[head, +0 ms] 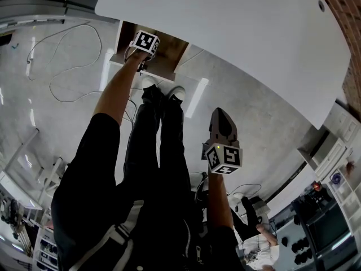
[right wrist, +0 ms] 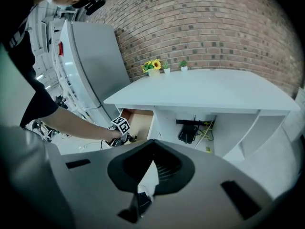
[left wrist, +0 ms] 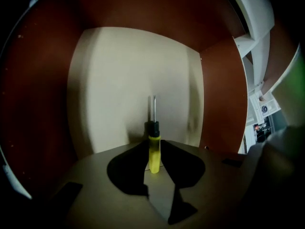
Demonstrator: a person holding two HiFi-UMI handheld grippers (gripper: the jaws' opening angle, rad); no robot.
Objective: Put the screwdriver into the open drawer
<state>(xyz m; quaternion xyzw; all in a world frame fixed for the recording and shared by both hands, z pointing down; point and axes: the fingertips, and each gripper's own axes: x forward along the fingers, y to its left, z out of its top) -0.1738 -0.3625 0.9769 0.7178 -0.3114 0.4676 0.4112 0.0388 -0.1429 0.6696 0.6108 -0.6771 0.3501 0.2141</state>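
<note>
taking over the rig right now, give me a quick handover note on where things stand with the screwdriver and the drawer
Left gripper: shut on the yellow handle of the screwdriver, reached inside the open drawer, shaft pointing at the drawer's pale floor.
Right gripper: shut, nothing between the jaws, held back from the white desk and away from the drawer.
Done: the screwdriver is in hand and already inside the drawer.
Left: it is not yet released. Whether the tip touches the floor cannot be told, so probably lower it gently, open the left gripper, then pull out clear of the brown side walls.
</note>
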